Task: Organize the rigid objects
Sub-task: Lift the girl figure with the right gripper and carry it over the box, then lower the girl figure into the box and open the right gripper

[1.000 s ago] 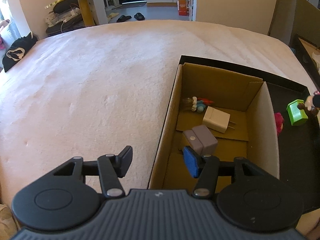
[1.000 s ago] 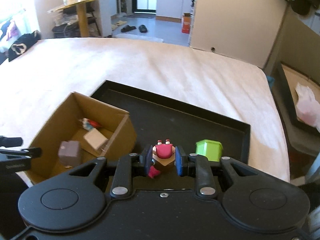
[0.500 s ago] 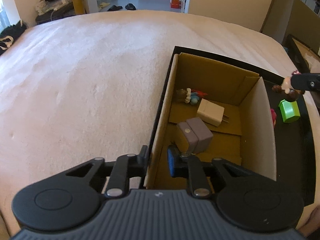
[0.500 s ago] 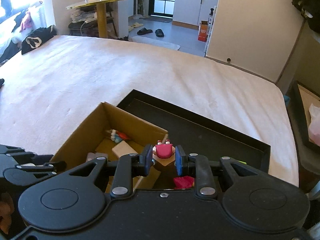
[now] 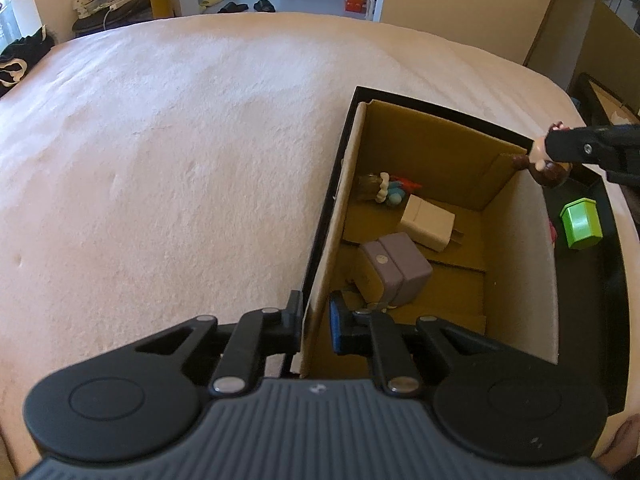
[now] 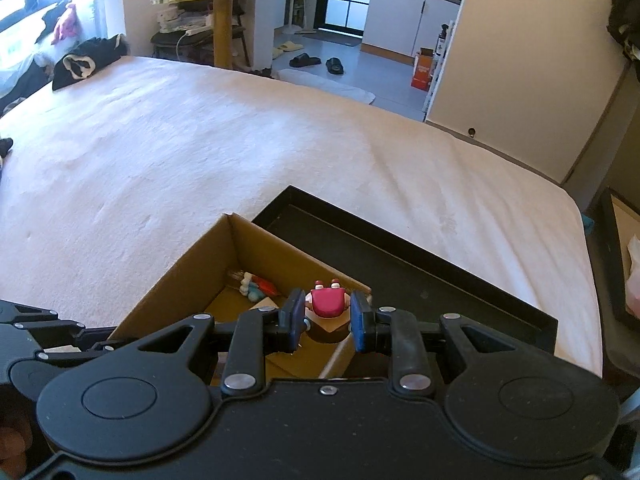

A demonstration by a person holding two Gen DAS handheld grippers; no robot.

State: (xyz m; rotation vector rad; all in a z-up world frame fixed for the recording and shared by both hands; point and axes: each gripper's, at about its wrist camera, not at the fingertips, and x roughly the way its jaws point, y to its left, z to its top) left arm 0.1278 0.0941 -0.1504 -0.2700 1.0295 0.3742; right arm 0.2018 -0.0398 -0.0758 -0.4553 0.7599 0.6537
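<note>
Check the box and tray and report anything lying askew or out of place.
Two things are not yet in the cardboard box: a green block tilted on the black tray, with something pink beside it, mostly hidden by the box wall. Inside the box, the white charger lies on its side.

The left tongs (image 5: 316,326) are clamped on the near left wall of the cardboard box (image 5: 326,248), one finger outside, the blue-padded one inside. The box sits in a black tray (image 5: 610,280) on a pale bed (image 5: 180,140). Inside lie a grey block (image 5: 396,270), a white plug adapter (image 5: 428,224) and a small colourful figure (image 5: 386,190). The right tongs (image 5: 550,152) hold a toy figure (image 5: 546,166) above the box's far right corner. A green block (image 5: 582,228) rests in the tray.
</note>
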